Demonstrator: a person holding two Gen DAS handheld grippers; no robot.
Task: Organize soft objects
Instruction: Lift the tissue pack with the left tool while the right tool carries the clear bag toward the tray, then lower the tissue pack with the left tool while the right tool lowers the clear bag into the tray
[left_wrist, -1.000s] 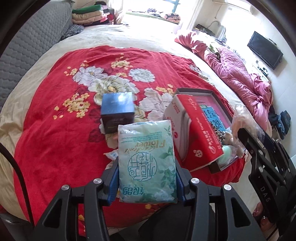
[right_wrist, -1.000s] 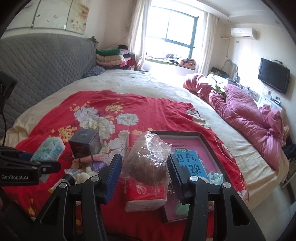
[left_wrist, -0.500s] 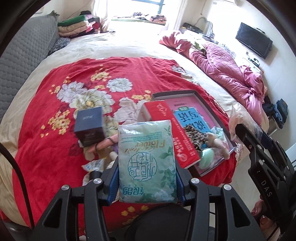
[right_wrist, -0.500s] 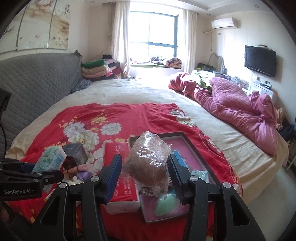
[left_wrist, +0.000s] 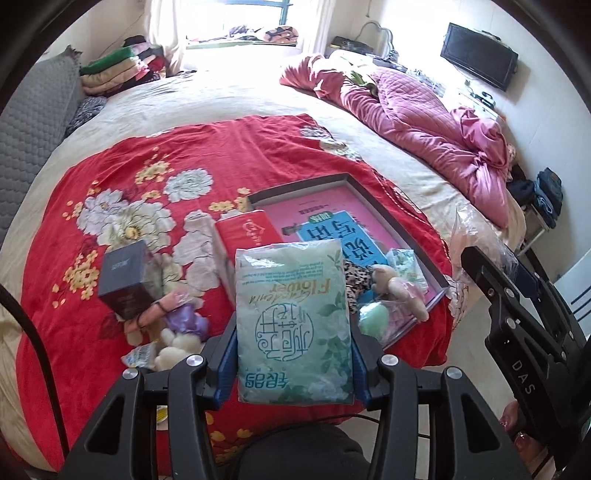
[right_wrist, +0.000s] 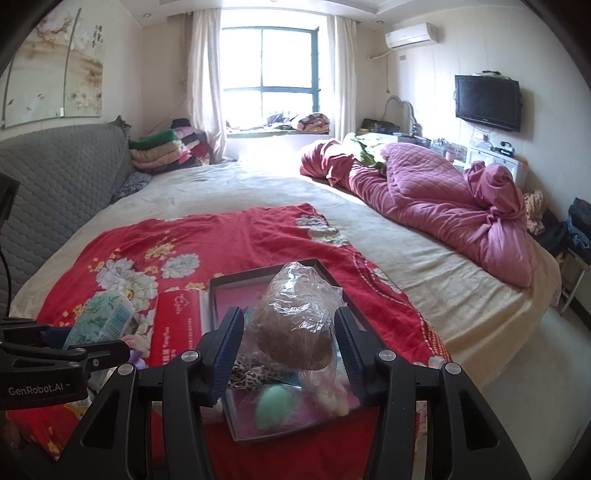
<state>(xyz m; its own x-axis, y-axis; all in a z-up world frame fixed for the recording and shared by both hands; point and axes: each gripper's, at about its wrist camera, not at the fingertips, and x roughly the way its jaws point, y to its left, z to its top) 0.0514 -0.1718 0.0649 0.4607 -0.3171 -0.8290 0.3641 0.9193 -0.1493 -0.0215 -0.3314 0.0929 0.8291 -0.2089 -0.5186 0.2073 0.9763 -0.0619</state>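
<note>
My left gripper (left_wrist: 293, 354) is shut on a pale green tissue pack (left_wrist: 291, 302), held upright above the near edge of the red floral blanket (left_wrist: 147, 155). My right gripper (right_wrist: 288, 325) is shut on a clear plastic bag with a brown soft lump inside (right_wrist: 295, 332), hanging over the dark-rimmed tray (right_wrist: 236, 277). In the tray (left_wrist: 369, 195) lie a blue booklet, leopard-print fabric (left_wrist: 356, 277), a small plush bear (left_wrist: 395, 284) and a green egg-shaped soft thing (left_wrist: 373, 317). A red tissue pack (left_wrist: 247, 229) lies along the tray's left side.
A dark box (left_wrist: 125, 280) and purple and white plush bits (left_wrist: 184, 321) sit left of the red pack. A bunched pink quilt (right_wrist: 443, 203) fills the bed's right side, and folded blankets (right_wrist: 162, 147) are stacked by the grey headboard (right_wrist: 55, 177). The bed's edge drops off at right.
Both grippers have drawn back from the bed and risen a little, still shut on what they hold. The tray and its contents now sit lower and nearer the middle of both views.
</note>
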